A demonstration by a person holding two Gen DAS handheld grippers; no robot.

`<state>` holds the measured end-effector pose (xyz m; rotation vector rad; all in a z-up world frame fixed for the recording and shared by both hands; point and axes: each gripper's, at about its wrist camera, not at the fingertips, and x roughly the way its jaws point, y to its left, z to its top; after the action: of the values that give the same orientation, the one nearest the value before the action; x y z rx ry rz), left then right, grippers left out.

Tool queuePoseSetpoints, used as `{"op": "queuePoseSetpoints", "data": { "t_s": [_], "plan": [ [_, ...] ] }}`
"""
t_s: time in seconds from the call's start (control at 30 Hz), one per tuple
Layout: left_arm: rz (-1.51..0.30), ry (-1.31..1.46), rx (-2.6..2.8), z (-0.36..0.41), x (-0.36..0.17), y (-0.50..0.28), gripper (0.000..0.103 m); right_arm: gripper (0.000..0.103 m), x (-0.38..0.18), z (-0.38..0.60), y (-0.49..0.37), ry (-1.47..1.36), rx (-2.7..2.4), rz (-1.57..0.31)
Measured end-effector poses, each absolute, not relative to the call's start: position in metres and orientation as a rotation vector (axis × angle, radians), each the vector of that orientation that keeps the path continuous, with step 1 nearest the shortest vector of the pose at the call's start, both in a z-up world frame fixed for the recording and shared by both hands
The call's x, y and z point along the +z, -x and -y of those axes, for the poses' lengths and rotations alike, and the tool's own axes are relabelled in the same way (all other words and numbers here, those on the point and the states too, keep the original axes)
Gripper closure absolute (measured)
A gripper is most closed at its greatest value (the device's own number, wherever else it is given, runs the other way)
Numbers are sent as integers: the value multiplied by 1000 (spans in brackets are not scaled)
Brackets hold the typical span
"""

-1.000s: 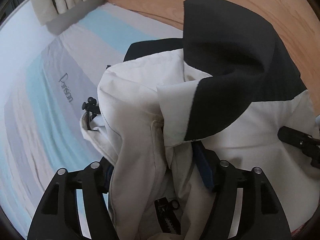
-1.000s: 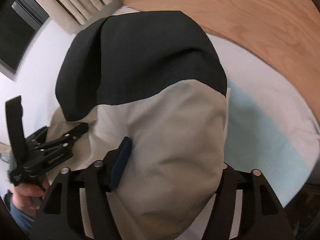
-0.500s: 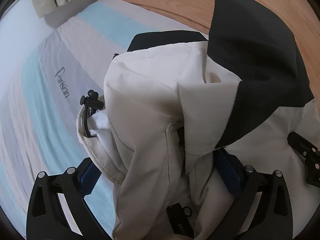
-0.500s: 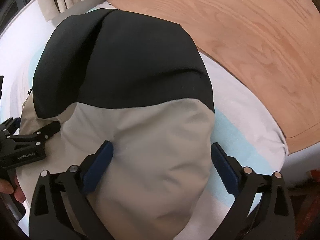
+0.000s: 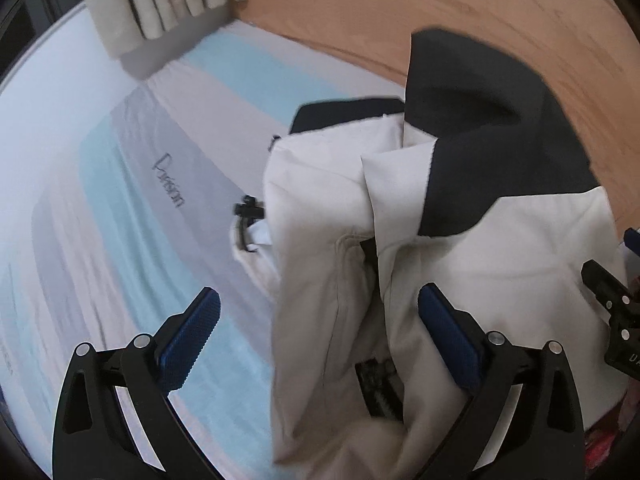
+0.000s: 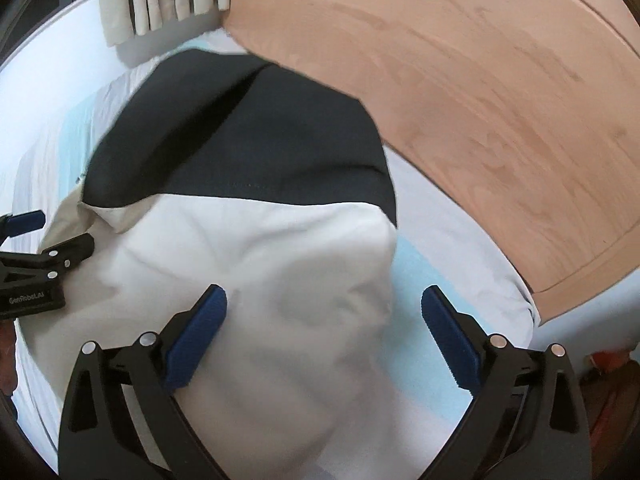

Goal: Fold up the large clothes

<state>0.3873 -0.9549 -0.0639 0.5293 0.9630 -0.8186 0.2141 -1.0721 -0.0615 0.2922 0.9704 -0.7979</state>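
A cream and black jacket [image 5: 420,240] lies bunched on the striped bed sheet [image 5: 120,240]. Its black drawcord toggle [image 5: 248,210] sticks out at the left edge. My left gripper [image 5: 320,332] is open, its blue pads spread wide, with jacket fabric lying between them. In the right wrist view the same jacket [image 6: 280,248] fills the middle, black part at the far end. My right gripper [image 6: 324,332] is open too, the fabric lying between its pads. The left gripper also shows at that view's left edge [image 6: 36,248].
A wooden headboard [image 6: 480,100] curves along the far right side of the bed. Cream curtains [image 5: 160,0] hang at the far corner. The sheet carries printed lettering [image 5: 170,180] left of the jacket. The bed's right edge [image 6: 520,300] drops off near the headboard's end.
Both grippers opened wide and let go of the jacket. The fabric dropped and settled lower on the bed. Both grippers have drawn back a little.
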Motion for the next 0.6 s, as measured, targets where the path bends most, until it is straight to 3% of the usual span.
{"op": "queuePoseSetpoints", "data": {
  "t_s": [0.27,0.6],
  "plan": [
    [-834,-473,-797,906,-28,-361,6,7,-23,1037,-185,-297,-854,-850],
    [-742,-411,-856,800,8,-302,6,7,29,917,-135,-271,-947,-751]
  ]
}}
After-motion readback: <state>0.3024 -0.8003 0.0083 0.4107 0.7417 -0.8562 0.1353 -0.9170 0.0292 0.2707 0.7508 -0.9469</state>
